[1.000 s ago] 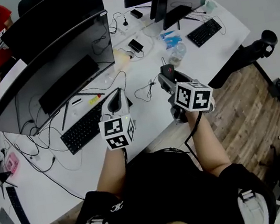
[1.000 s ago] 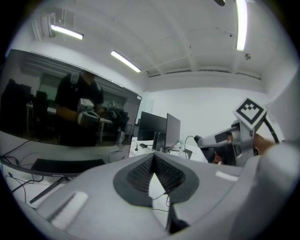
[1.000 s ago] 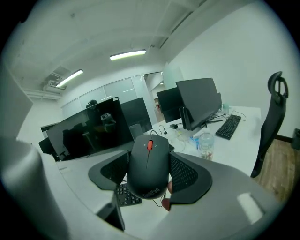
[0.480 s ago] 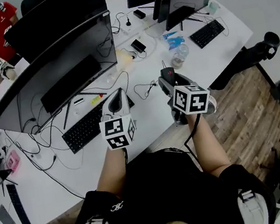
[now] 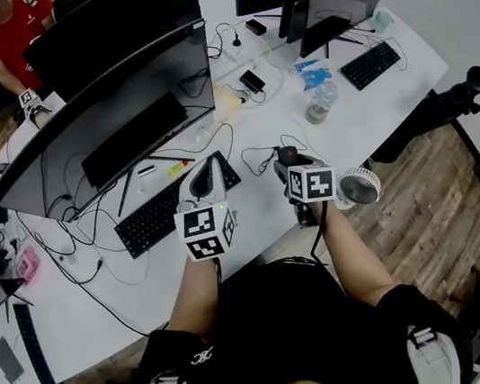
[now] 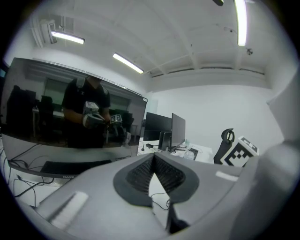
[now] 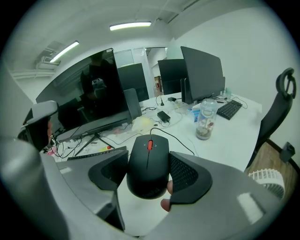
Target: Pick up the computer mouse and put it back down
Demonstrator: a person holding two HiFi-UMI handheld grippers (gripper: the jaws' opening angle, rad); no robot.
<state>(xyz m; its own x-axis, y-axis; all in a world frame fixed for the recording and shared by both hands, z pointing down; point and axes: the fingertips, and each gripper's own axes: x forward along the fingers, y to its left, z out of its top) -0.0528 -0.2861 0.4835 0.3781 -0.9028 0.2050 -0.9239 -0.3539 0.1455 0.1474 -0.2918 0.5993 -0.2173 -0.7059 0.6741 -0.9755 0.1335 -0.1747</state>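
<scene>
A black computer mouse (image 7: 149, 168) with a red scroll wheel sits between the pads of my right gripper (image 7: 149, 158), which is shut on its sides. It hangs above the white desk (image 7: 220, 136), its cable trailing down to the desktop. In the head view the right gripper (image 5: 285, 159) is near the desk's front edge with the mouse (image 5: 286, 150) at its tip. My left gripper (image 5: 204, 176) hovers over the right end of a black keyboard (image 5: 162, 216). Its pads (image 6: 140, 171) meet at the tip with nothing between them.
A wide curved monitor (image 5: 116, 107) stands behind the keyboard. A clear bottle (image 5: 320, 102), a black power brick (image 5: 251, 82), loose cables and a second keyboard (image 5: 372, 64) lie further back. A small white fan (image 5: 359, 186) sits at the desk edge, with an office chair (image 5: 444, 102) beyond.
My right gripper has drawn a little left and towards me with the mouse still in it. The head view has shifted, and the fan now shows. The left gripper has barely moved.
</scene>
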